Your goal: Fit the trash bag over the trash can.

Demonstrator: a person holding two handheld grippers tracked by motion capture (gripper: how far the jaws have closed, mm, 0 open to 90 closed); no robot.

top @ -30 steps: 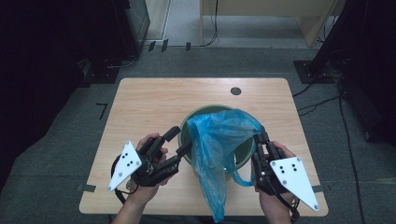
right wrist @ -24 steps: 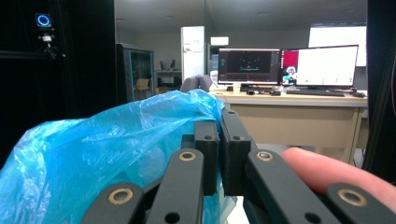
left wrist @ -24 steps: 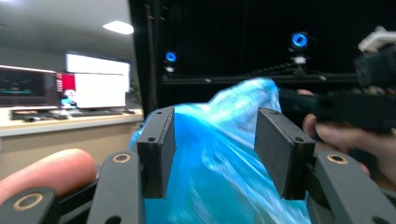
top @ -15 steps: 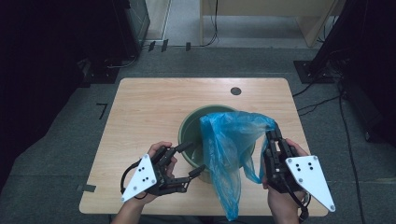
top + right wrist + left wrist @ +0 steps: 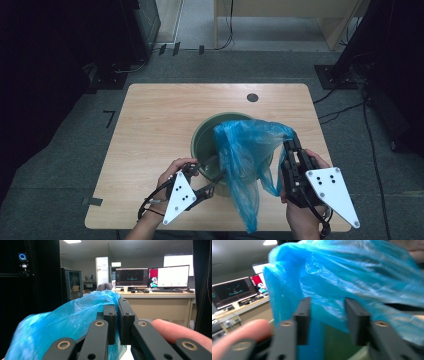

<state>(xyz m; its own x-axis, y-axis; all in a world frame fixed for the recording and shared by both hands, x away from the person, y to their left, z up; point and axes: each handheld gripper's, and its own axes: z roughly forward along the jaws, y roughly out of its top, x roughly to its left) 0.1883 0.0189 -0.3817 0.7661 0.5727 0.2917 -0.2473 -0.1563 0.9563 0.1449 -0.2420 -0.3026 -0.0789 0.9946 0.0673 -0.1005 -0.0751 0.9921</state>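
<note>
The right gripper (image 5: 292,141) has its jaws clenched on the edge of the blue plastic bag (image 5: 245,160), while the left gripper (image 5: 216,172), its jaws just closing, has bag film between pads that stand apart. The bag drapes over the near rim of the green bucket (image 5: 202,142) on the wooden table (image 5: 150,130), hiding the bucket's right side. A round black hole (image 5: 252,97) lies beyond, near the table's far edge.

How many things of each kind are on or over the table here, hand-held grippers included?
Blue plastic bag: 1
Green bin: 1
Hand-held gripper: 2, the left hand-held gripper and the right hand-held gripper
Total: 4
</note>
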